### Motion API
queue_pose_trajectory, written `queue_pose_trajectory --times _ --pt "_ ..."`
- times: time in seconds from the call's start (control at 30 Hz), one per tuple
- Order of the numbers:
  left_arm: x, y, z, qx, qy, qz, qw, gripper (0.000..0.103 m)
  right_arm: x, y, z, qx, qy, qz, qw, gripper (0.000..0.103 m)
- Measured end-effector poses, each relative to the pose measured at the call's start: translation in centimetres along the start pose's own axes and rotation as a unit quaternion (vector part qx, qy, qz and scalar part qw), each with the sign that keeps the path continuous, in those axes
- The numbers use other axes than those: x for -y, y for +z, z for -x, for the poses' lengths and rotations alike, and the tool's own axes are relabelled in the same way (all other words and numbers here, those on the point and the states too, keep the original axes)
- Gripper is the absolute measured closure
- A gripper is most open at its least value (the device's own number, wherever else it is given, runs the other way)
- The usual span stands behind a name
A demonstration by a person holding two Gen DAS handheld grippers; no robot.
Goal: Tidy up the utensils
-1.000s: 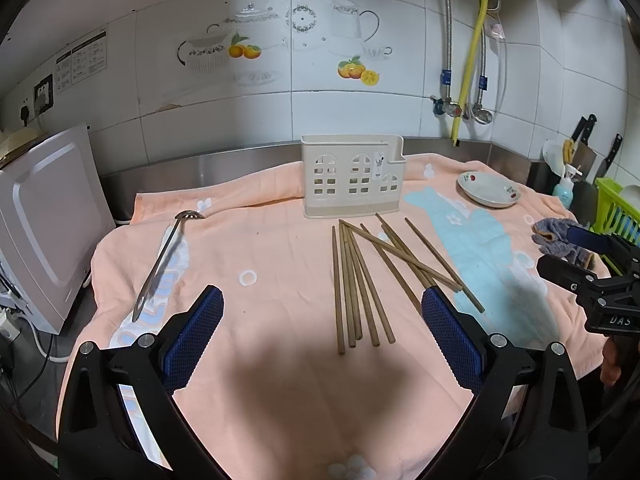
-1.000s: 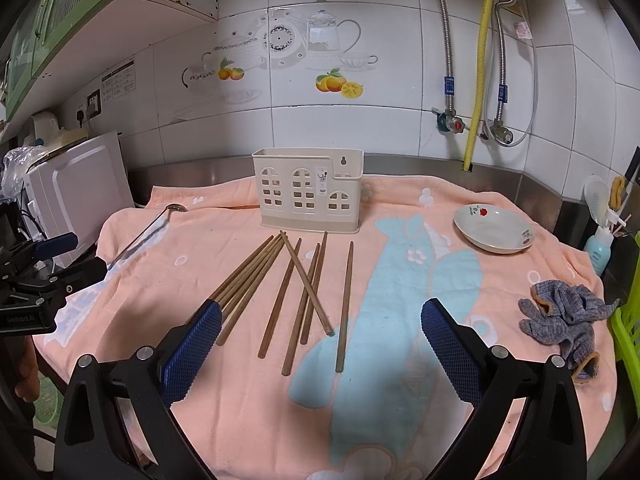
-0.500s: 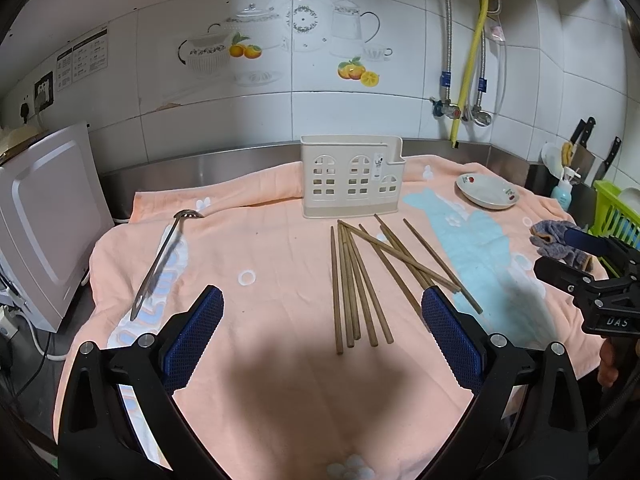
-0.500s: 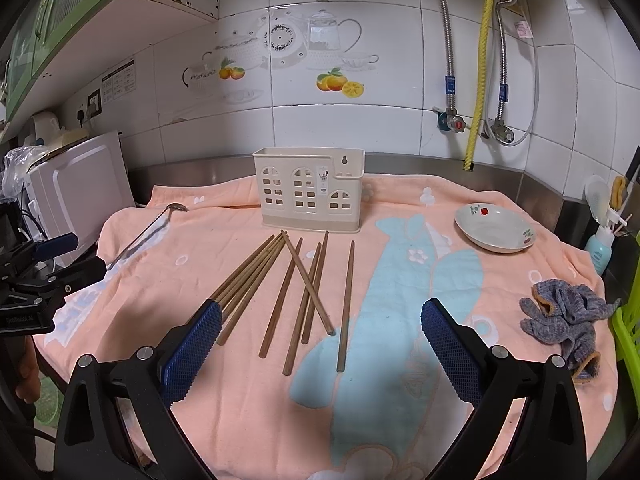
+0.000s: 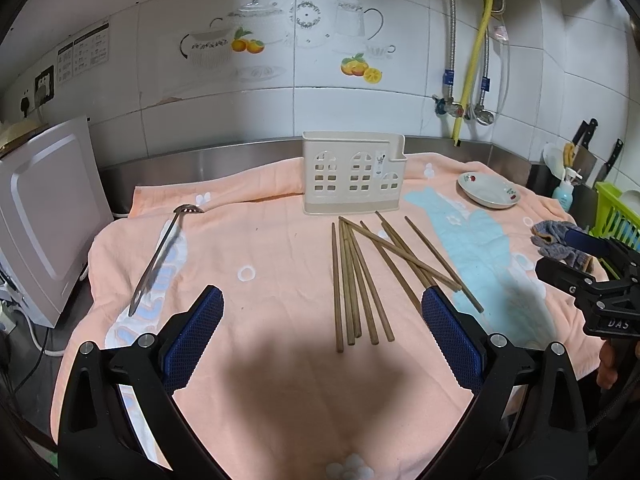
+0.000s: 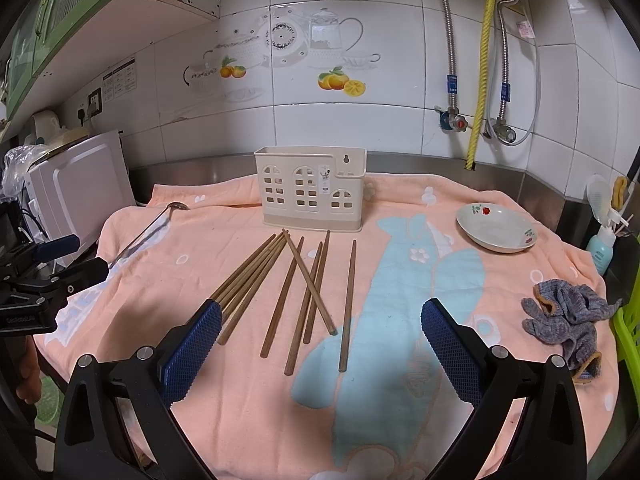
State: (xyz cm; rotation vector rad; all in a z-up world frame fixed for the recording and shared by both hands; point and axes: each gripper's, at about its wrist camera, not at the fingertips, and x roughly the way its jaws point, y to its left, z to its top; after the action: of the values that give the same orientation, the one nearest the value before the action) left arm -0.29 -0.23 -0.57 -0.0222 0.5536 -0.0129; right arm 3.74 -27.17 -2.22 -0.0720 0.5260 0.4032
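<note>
Several brown wooden chopsticks (image 5: 360, 276) (image 6: 296, 288) lie loose on the peach towel (image 5: 260, 380) (image 6: 200, 248), in front of a cream plastic utensil holder (image 5: 352, 174) (image 6: 312, 190) with window cut-outs. A long metal ladle (image 5: 164, 252) (image 6: 148, 232) rests on the towel's left side. My left gripper (image 5: 322, 328) hovers open near the towel's front edge, with nothing between its blue pads. My right gripper (image 6: 320, 340) is open too, just short of the chopsticks' near ends. Each gripper shows at the edge of the other's view.
A white dish (image 5: 488, 196) (image 6: 496, 228) sits at the back right, a grey rag (image 6: 568, 316) (image 5: 560, 240) at the right edge. A white appliance (image 5: 44, 216) (image 6: 76, 196) stands left, a green rack (image 5: 616, 216) and knives far right. The tiled wall carries pipes.
Both views barely shift; the left wrist view shows the right gripper drifting slightly left. Nothing on the towel has moved.
</note>
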Motion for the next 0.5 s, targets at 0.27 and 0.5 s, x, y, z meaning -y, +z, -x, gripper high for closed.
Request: queue_pose_trajectory --times 0.27,0.5 --pt "-0.20 -0.05 -0.40 -0.008 0.001 0.006 1.0000 0.005 0.03 -0.05 -0.06 -0.001 0.001 -0.001 1.000 0.006" --pt "-0.21 -0.09 -0.52 -0.009 0.001 0.006 0.9999 0.005 0.07 -0.05 -0.13 -0.002 0.001 -0.002 1.000 0.006"
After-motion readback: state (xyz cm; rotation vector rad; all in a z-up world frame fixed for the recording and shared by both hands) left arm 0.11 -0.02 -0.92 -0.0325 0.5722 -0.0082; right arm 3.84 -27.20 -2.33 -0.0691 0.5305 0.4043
